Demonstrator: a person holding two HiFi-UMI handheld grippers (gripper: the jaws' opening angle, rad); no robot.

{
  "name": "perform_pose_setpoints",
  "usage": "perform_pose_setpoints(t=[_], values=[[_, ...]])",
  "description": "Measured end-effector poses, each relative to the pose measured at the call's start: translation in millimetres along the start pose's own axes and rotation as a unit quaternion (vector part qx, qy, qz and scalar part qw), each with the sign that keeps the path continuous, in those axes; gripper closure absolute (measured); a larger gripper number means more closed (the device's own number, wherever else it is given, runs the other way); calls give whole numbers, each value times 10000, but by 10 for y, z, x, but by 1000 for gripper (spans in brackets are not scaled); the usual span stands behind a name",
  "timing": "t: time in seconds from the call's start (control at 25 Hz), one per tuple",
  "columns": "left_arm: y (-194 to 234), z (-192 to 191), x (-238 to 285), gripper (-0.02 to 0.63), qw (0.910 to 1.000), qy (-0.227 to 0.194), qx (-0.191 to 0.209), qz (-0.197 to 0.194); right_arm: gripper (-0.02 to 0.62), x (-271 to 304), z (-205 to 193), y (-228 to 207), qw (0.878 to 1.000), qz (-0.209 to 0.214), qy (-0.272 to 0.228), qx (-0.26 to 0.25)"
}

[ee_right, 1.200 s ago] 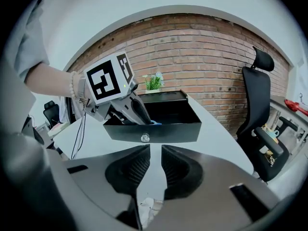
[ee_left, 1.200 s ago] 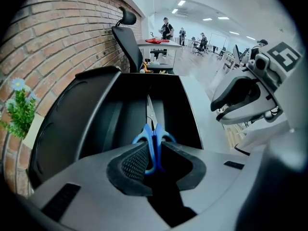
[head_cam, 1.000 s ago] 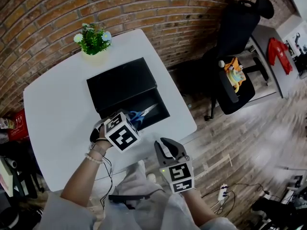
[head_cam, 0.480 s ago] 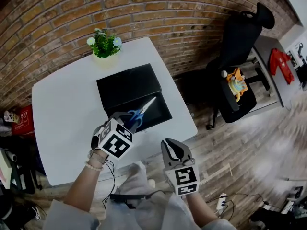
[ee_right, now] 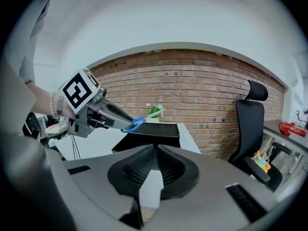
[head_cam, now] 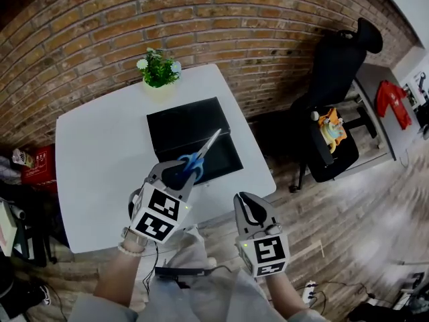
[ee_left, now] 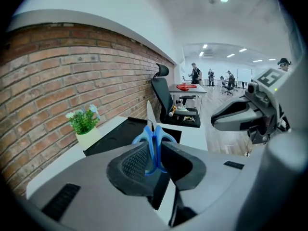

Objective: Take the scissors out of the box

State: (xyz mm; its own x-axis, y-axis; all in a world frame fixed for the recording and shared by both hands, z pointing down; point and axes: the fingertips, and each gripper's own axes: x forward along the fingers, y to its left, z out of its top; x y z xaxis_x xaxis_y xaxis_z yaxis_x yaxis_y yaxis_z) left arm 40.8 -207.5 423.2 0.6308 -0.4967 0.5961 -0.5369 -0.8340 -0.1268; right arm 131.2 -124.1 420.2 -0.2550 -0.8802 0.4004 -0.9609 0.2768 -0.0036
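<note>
Scissors (head_cam: 201,154) pinched by the blue handles between the jaws of the left gripper (head_cam: 177,174), blades closed and pointing up and away toward the brick wall (head_cam: 100,25). Held in the air over the near part of the black box (head_cam: 228,156), clear of it, touching neither rim nor lid (head_cam: 188,121). From the left gripper view, blue handle loops squeezed between the two ribbed pads, pale blade rising past them.

Box lying open on the white table (head_cam: 94,153), lid flat toward the wall, shallow bottom half toward the person. Small potted plant (head_cam: 159,69) at the table's far edge, just beyond the lid.

Right gripper (head_cam: 251,210) low and off the table's near edge, to the right of the left one and well apart from the box; jaws pressed together, nothing between them.

Black office chair (head_cam: 338,52) on the wooden floor to the right of the table, an orange and yellow object (head_cam: 328,123) on its seat.
</note>
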Motion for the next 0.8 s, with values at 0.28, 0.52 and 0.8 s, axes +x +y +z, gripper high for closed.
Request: perform_pose_setpoints(t=[0.28, 0.52, 0.8], values=[[-111, 254, -501, 509, 9977, -630, -135, 216, 540, -232, 310, 69, 9992, 22, -324, -239], [-217, 352, -918, 509, 9931, -1050, -303, 418, 540, -454, 505, 143, 9976, 37, -563, -399], [-392, 501, -1320, 509, 9891, -1366, -219, 498, 540, -654, 675, 204, 9963, 68, -742, -432]])
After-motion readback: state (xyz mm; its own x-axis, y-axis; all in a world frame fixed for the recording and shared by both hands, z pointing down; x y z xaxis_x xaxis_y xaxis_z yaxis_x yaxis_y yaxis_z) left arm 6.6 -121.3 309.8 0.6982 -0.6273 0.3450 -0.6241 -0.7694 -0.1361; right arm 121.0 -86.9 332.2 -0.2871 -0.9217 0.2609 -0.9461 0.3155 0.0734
